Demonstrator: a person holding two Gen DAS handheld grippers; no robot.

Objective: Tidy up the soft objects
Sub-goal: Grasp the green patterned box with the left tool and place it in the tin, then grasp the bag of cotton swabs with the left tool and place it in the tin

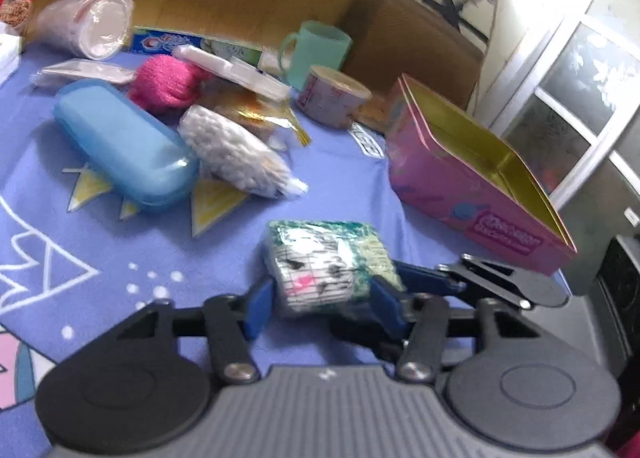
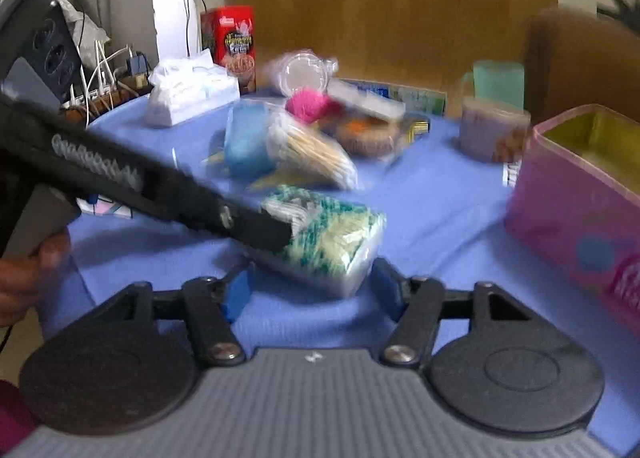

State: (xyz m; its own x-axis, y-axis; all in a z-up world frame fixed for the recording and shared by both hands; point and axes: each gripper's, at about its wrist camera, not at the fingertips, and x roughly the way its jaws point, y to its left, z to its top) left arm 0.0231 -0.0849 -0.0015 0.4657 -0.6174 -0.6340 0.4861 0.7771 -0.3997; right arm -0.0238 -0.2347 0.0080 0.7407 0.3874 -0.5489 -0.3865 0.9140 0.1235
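A soft green-and-white pack in clear wrap, with a cat face on its end, rests on the blue cloth. My left gripper is shut on it, blue pads pressing both sides. In the right wrist view the same pack lies between the spread jaws of my right gripper, which is open and a little clear of it. The left gripper's black finger reaches in from the left onto the pack's end. An open pink tin with a gold inside stands to the right.
Behind the pack lie a blue case, a bag of cotton swabs, a pink fluffy ball, a green mug and a round tub. A red box, a white tissue pack and cables sit far left.
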